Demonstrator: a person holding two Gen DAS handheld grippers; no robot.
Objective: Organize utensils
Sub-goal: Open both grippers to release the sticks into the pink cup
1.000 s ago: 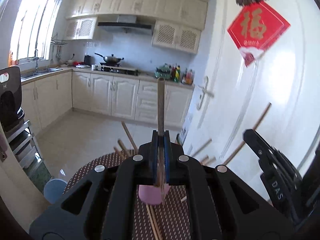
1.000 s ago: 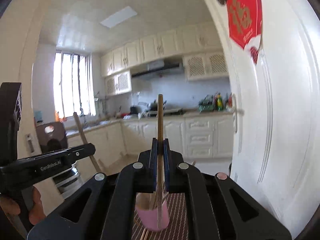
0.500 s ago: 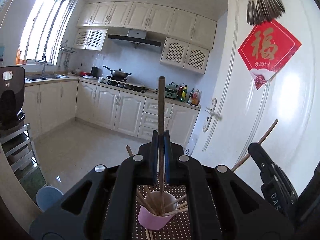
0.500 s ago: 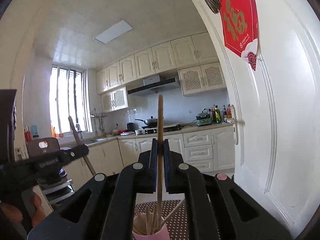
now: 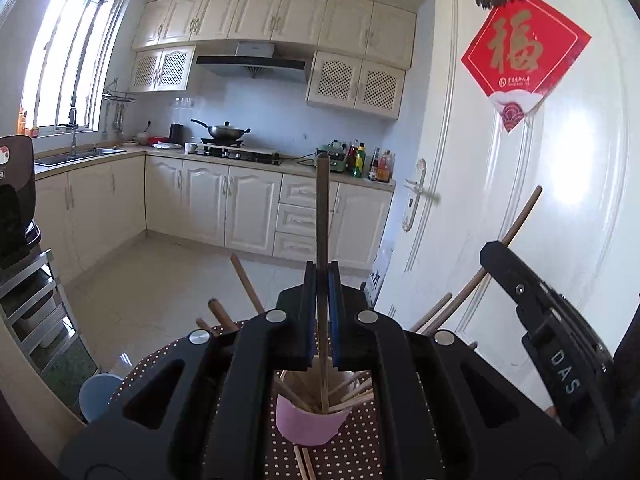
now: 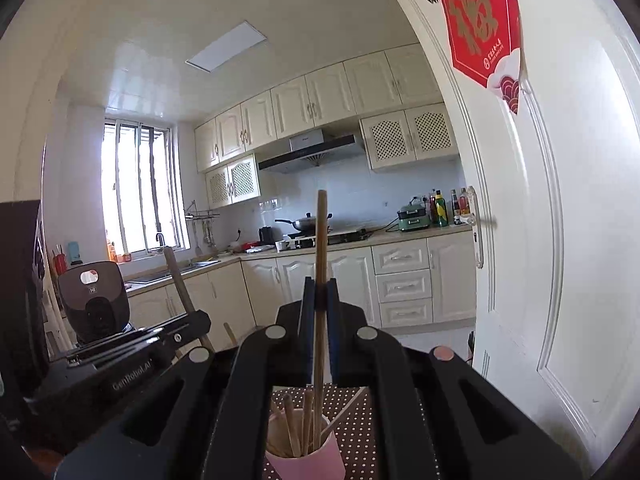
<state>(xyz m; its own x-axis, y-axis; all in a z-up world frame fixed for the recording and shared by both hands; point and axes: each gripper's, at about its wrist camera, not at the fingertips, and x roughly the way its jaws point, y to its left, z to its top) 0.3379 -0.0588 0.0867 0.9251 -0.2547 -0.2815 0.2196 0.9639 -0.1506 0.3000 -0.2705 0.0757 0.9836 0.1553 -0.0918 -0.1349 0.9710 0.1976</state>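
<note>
Since half a second ago both views have tilted down, bringing the pink cup (image 5: pixel 310 420) higher at bottom centre. The left gripper (image 5: pixel 322 312) and right gripper (image 6: pixel 319 316) each pinch an upright chopstick (image 5: pixel 322 240) over it. "DAS" reads lower right.

Pink plastic cup (image 5: pixel 308 420) sits below the jaws on dotted brown tablecloth (image 5: pixel 360 456). Thin wooden chopsticks (image 6: pixel 296 424) stand inside it. Two loose wooden chopsticks (image 5: pixel 303 465) lie nearer, before the cup.
</note>
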